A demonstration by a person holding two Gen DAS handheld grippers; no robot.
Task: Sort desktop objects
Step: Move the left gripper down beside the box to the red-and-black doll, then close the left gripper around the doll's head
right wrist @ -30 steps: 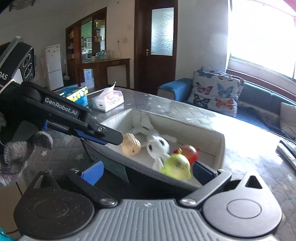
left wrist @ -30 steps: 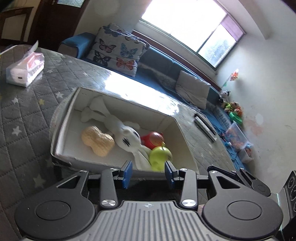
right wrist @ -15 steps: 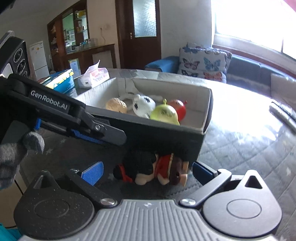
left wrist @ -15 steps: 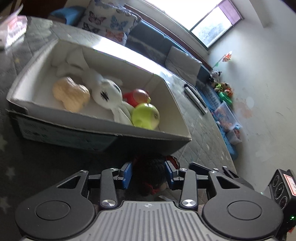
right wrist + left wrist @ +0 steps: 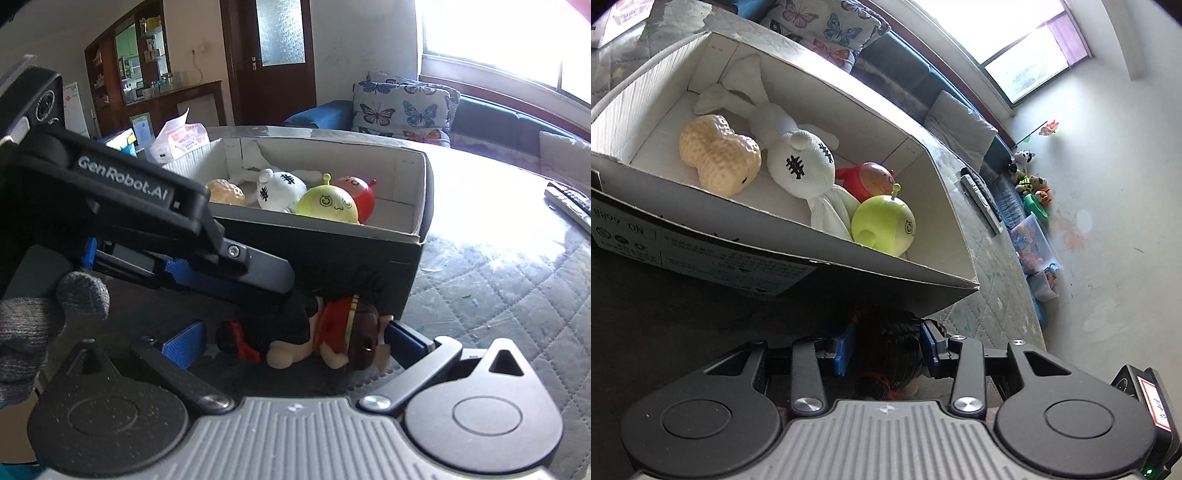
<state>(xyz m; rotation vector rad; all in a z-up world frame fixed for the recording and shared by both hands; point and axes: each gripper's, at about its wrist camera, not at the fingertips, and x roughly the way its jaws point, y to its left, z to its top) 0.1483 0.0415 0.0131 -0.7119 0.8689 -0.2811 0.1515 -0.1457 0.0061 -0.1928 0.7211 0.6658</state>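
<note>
A small doll (image 5: pixel 332 328) with dark hair and a red outfit lies on the quilted table against the front wall of a cardboard box (image 5: pixel 886 266). My left gripper (image 5: pixel 886 347) straddles the doll's dark head (image 5: pixel 886 336). Its jaws are opening, with the doll between the blue pads. From the left, one of its fingers (image 5: pixel 236 266) reaches over the doll. My right gripper (image 5: pixel 295 339) stands wide open around the doll's whole length. Inside the box lie a peanut toy (image 5: pixel 718 158), a white rabbit (image 5: pixel 801 166), a red toy (image 5: pixel 868 179) and a green ball toy (image 5: pixel 882 225).
A tissue pack (image 5: pixel 181 142) and a blue box (image 5: pixel 118 142) sit beyond the cardboard box on the left. Remote controls (image 5: pixel 569 201) lie on the table to the right. A gloved hand (image 5: pixel 37 321) holds the left gripper. A sofa with a butterfly cushion (image 5: pixel 402 107) stands behind.
Both grippers have sunk from above the box rim to the table in front of it. The doll, unseen a second ago, now lies between both pairs of jaws.
</note>
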